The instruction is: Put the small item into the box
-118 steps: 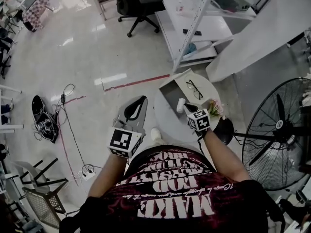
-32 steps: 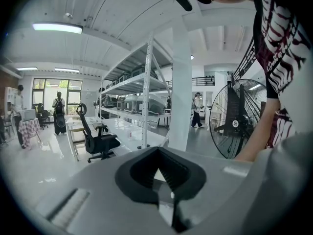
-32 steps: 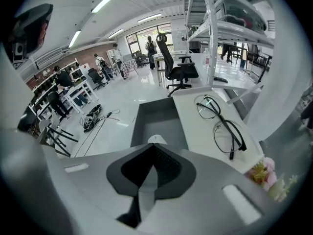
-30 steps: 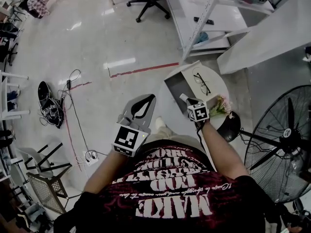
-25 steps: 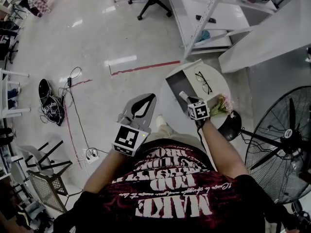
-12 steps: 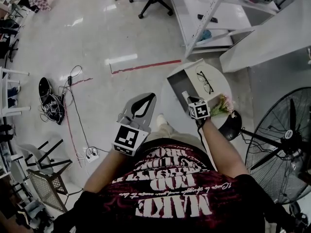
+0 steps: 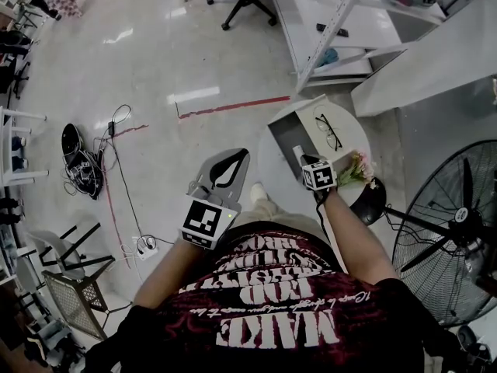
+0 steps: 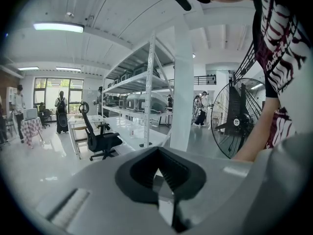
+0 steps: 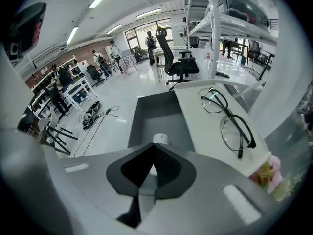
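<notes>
My right gripper (image 7: 299,153) is shut on a small white cylindrical item (image 9: 159,139), whose top pokes out past the fingertips. It hovers at the near edge of the open grey box (image 9: 161,114), over the box's hollow. The box (image 7: 284,130) sits on a small round white table (image 7: 270,173). Black-framed glasses (image 9: 230,124) lie on the box's white lid, to the right of the hollow. My left gripper (image 7: 223,169) is shut with nothing in it, held over the floor left of the table; in the left gripper view it (image 8: 156,173) points out into the room.
Pink flowers (image 7: 356,167) lie at the table's right edge, beside a dark stool (image 7: 371,200). A large standing fan (image 7: 458,224) is to the right. White shelving (image 7: 334,22) stands behind the table. Cables and a bag (image 7: 81,169) lie on the floor at the left.
Over the past second the right gripper, with the white item, has drifted slightly right along the box's near edge. The left gripper has stayed where it was.
</notes>
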